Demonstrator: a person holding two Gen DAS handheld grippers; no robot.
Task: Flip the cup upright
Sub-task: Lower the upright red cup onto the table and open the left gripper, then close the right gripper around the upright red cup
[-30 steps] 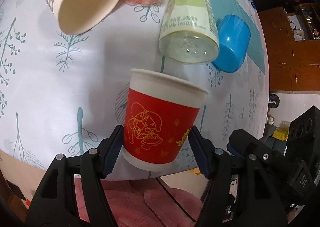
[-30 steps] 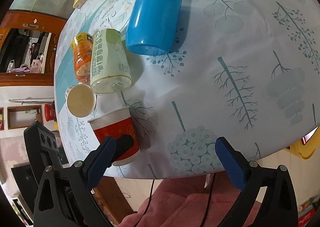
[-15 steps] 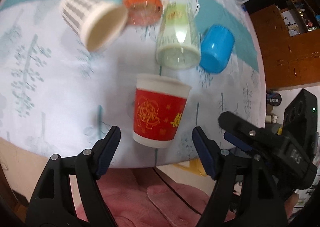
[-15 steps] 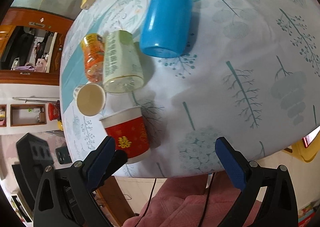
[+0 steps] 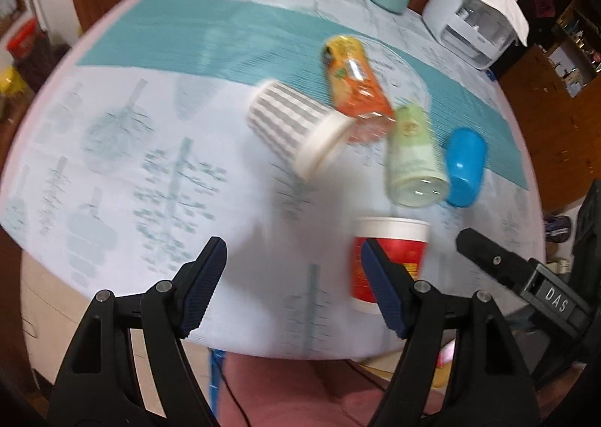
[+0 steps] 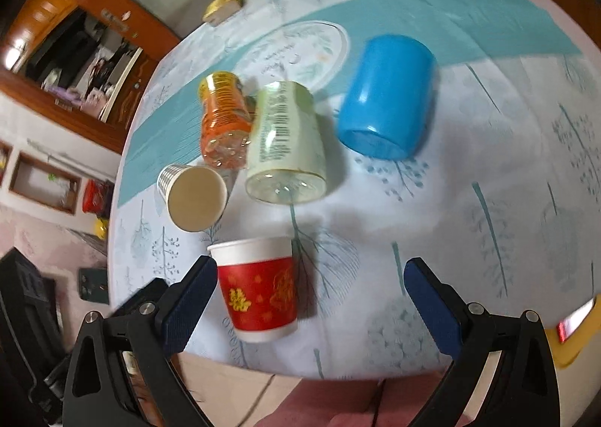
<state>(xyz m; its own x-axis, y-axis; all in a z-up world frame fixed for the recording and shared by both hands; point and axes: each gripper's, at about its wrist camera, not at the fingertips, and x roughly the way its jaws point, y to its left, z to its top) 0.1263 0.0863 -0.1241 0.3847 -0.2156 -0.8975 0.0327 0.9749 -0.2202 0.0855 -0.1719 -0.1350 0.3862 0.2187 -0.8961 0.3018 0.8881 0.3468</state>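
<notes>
You've let go of the red cup (image 6: 259, 288), now upright (task looks done), with left gripper (image 5: 295, 276) and right gripper (image 6: 310, 299) both spread wide, holding nothing.

Red cup (image 6: 259, 295), blue cup (image 6: 387, 100), grey-striped cup (image 5: 289, 122), teal-patterned tablecloth (image 6: 488, 201).

Wooden cabinets (image 5: 544, 88) ring a round table (image 5: 112, 164) with patterned cloth.

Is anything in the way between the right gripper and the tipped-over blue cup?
Nothing visible. Bare tablecloth lies between the right gripper and the blue cup; the red cup stands off to the left.
</notes>
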